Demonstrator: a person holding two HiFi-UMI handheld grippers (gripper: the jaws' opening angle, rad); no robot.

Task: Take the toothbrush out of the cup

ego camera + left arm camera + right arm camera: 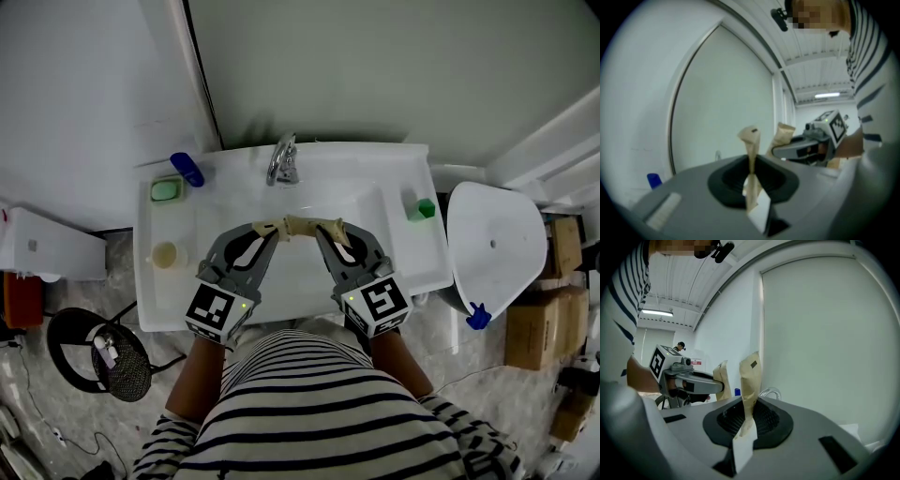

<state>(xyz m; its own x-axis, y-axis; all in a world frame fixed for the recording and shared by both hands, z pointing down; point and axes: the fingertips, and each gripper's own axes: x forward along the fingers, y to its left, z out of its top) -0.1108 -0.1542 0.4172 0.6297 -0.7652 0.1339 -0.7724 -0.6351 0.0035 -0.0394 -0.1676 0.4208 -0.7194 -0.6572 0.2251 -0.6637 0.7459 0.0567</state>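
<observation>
Over the basin of the white sink (412, 272), a tan paper packet (302, 227) stretches level between my two grippers. My left gripper (269, 230) is shut on its left end and my right gripper (330, 231) is shut on its right end. In the left gripper view the packet (751, 157) rises from between the jaws. The right gripper view shows its other end (750, 380) pinched the same way. A small beige cup (164, 255) stands on the sink's left ledge, apart from both grippers. I see no toothbrush in it.
A chrome faucet (283, 159) is at the back of the basin. A green soap dish (166, 189) and a blue object (187, 169) sit at the back left, a green item (425, 208) at the right. A white toilet (497, 248) stands to the right.
</observation>
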